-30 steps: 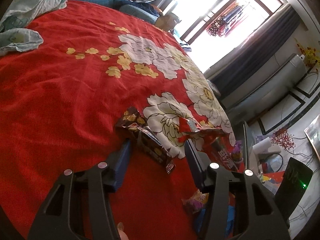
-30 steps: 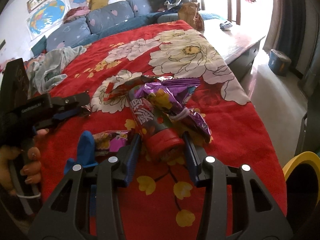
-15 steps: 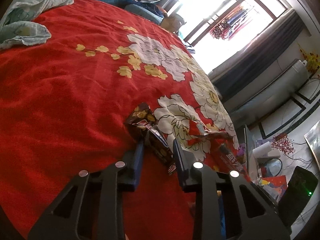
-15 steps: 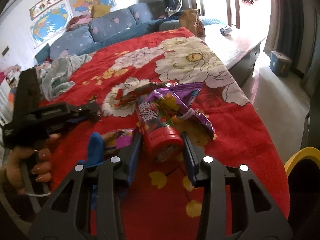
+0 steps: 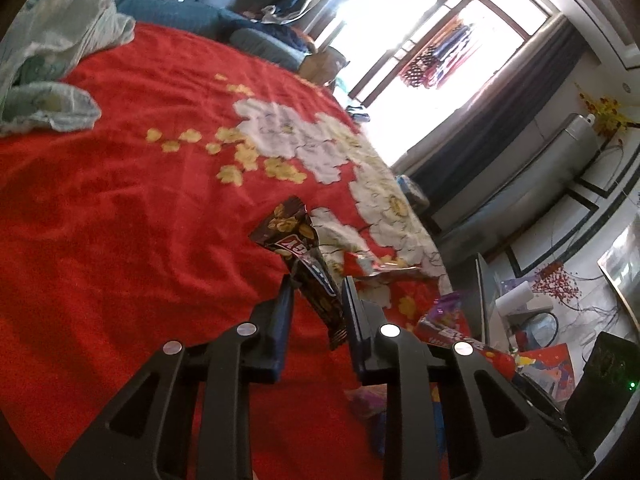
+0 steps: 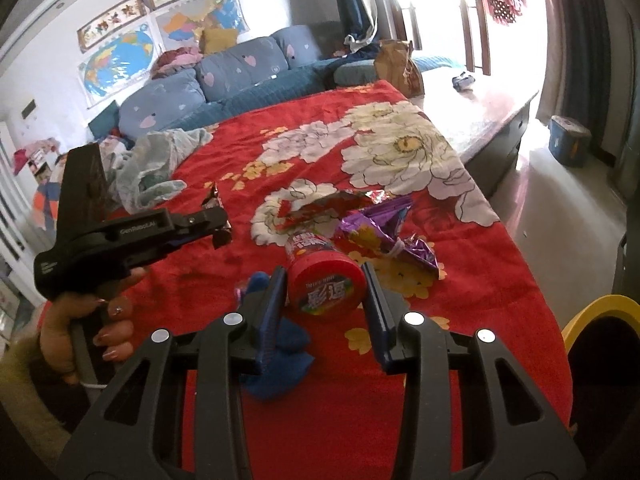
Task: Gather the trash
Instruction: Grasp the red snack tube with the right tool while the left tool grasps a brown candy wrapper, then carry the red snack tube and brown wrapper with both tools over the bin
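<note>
While both hands work over the near edge of the bed (image 6: 500, 280), the right gripper (image 6: 325, 292) has its jaws clamped on a red-lidded candy tub (image 6: 326, 288), lid end facing the camera and the tub lifted off the red flowered blanket (image 5: 120, 220), presumably so it can be carried off as one solid piece. A blue cloth (image 6: 280, 344) lies just under that gripper's left finger, and a small pink wrapper (image 6: 241, 289) peeks out beside it. To the left, a hand (image 6: 86, 336) grips the handle of the left gripper (image 5: 318, 292), whose jaws are closing, narrow now, on a dark brown snack wrapper (image 5: 304, 256); the wrapper hangs pinched by its lower part with its upper end sticking up free, which looks a light hold suited to thin foil. Just beyond the tub, a crumpled purple wrapper (image 6: 380, 228) and a red wrapper (image 6: 320, 208) lie on the blanket, touching each other, not yet collected. Off the bed's near right corner a yellow-rimmed bin (image 6: 592, 316) stands on the floor, likely where the trash goes. Toward the far left corner lies a pale green garment (image 6: 160, 164).
</note>
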